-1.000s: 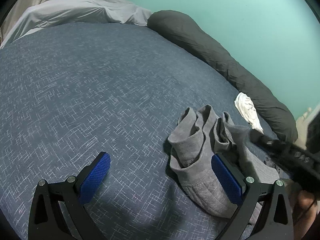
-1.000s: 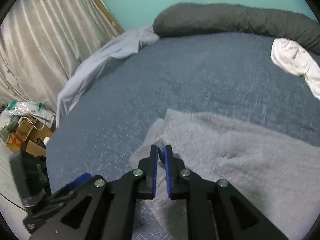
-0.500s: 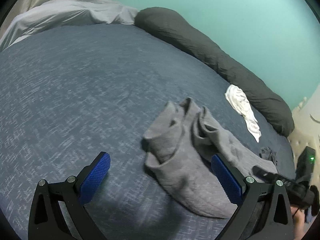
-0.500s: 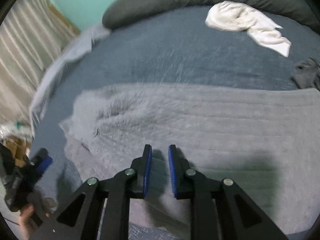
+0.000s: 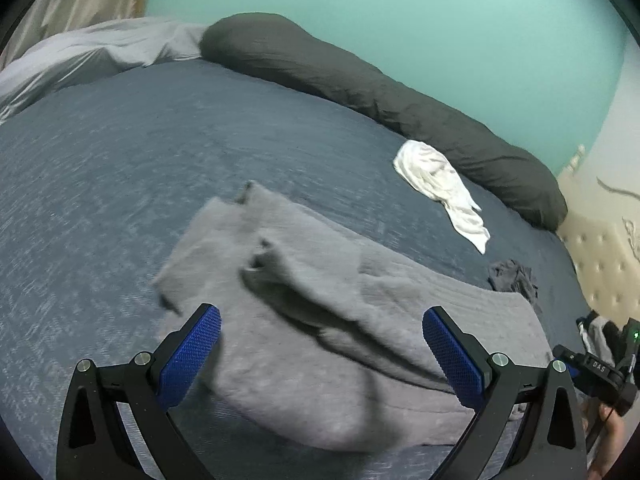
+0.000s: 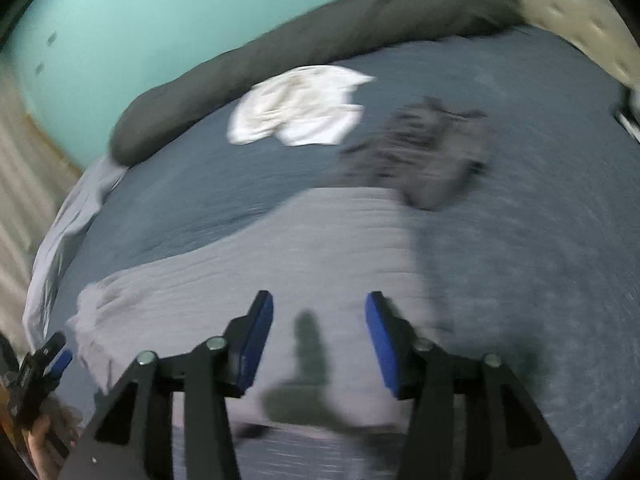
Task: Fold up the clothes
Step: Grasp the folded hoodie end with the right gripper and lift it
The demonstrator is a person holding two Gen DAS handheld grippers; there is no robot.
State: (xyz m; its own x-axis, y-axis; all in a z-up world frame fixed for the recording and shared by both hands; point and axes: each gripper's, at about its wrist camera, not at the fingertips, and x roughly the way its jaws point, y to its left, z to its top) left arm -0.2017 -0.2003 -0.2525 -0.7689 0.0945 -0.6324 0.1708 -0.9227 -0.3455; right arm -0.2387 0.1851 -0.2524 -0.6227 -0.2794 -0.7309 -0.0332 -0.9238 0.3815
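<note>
From the left wrist camera, the left gripper [image 5: 322, 356] is hanging with its blue pads spread wide and nothing between them. Just beyond the pads, the grey sweater [image 5: 320, 320] is lying rumpled on the blue bedspread [image 5: 120, 152], filling the centre and stretching toward 4 o'clock. A white garment [image 5: 438, 184] is lying at 2 o'clock, close beside the long dark bolster [image 5: 380, 92] that is running along the teal wall [image 5: 400, 12]. A small dark grey garment [image 5: 514, 276] is sitting at 3 o'clock, just off the sweater's far corner. The right gripper [image 5: 592, 372] is showing at 4 o'clock.

From the right wrist camera, which is blurred, the right gripper [image 6: 319, 340] is holding its pads apart, empty, over the sweater [image 6: 260, 280]. The white garment [image 6: 300, 108] is lying at 12 o'clock, the dark grey one [image 6: 420, 152] at 1 o'clock, touching the sweater's edge. The left gripper [image 6: 40, 368] is peeking in at 8 o'clock.
</note>
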